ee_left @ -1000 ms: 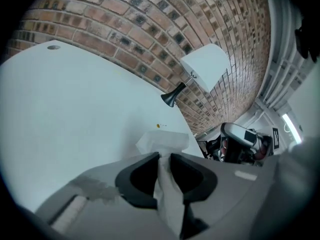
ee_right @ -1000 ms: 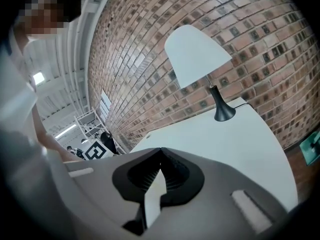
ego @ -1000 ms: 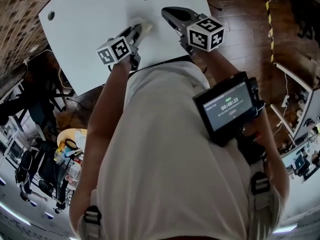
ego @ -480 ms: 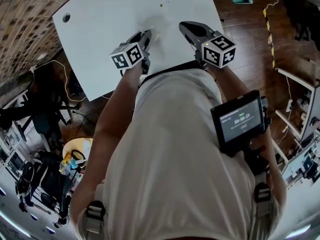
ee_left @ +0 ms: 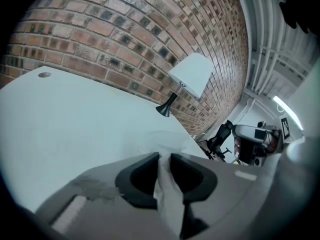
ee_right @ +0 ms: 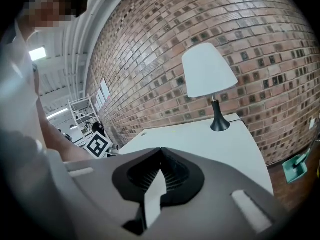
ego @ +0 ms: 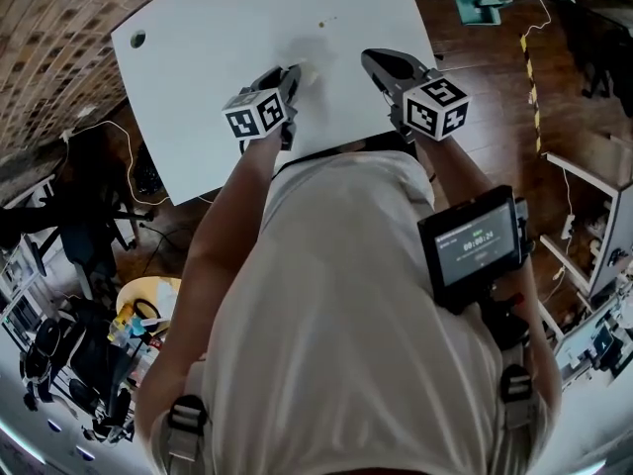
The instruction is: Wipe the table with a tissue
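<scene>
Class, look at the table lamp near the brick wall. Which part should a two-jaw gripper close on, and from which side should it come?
Grip the lamp by its thin black stem, between the white shade and the flared base. The lamp stands upright, so come in level across the table, with one jaw on each side of the stem. The shade looks too wide to grip, and the wall blocks the far side.

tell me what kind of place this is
Probably a lab or workshop rather than a home: bare brick wall, metal rack, plain white table with a lamp.
</scene>
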The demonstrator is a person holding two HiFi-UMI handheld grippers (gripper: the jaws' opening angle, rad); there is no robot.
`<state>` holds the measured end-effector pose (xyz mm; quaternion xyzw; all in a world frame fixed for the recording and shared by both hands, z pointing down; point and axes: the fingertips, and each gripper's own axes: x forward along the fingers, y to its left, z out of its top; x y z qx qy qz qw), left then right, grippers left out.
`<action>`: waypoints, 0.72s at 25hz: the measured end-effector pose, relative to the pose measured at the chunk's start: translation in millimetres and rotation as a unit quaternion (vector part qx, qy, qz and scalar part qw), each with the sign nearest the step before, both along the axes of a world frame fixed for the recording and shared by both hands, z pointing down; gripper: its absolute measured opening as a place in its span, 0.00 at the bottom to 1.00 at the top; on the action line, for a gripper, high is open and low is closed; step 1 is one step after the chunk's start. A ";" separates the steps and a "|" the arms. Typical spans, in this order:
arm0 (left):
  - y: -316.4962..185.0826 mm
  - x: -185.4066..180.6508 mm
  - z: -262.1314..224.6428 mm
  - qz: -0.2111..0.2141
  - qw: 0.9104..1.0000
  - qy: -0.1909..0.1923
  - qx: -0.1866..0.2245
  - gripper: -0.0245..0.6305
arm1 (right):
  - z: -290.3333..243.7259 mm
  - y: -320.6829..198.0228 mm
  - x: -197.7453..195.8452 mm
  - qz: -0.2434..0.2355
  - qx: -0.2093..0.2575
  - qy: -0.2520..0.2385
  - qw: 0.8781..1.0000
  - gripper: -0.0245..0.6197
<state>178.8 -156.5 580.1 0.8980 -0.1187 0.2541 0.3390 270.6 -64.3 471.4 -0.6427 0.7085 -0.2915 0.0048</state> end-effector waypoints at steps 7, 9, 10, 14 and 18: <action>2.2 11.7 4.4 -0.037 0.999 -0.032 0.018 0.16 | 20.6 2.4 17.5 -0.060 -0.007 -0.008 0.998 0.05; 3.6 20.1 2.6 -0.044 0.998 -0.035 0.024 0.16 | 23.4 -0.5 24.4 -0.083 -0.008 -0.006 0.997 0.05; 3.9 24.6 2.0 -0.048 0.998 -0.036 0.027 0.16 | 25.1 -2.1 28.0 -0.092 -0.008 -0.008 0.996 0.05; 3.1 47.4 10.2 -0.059 0.997 -0.044 0.036 0.16 | 37.5 -7.1 48.0 -0.120 -0.009 -0.016 0.993 0.05; 1.2 58.6 15.8 -0.064 0.995 -0.060 0.048 0.16 | 40.7 -9.9 60.5 -0.130 -0.008 -0.044 0.990 0.05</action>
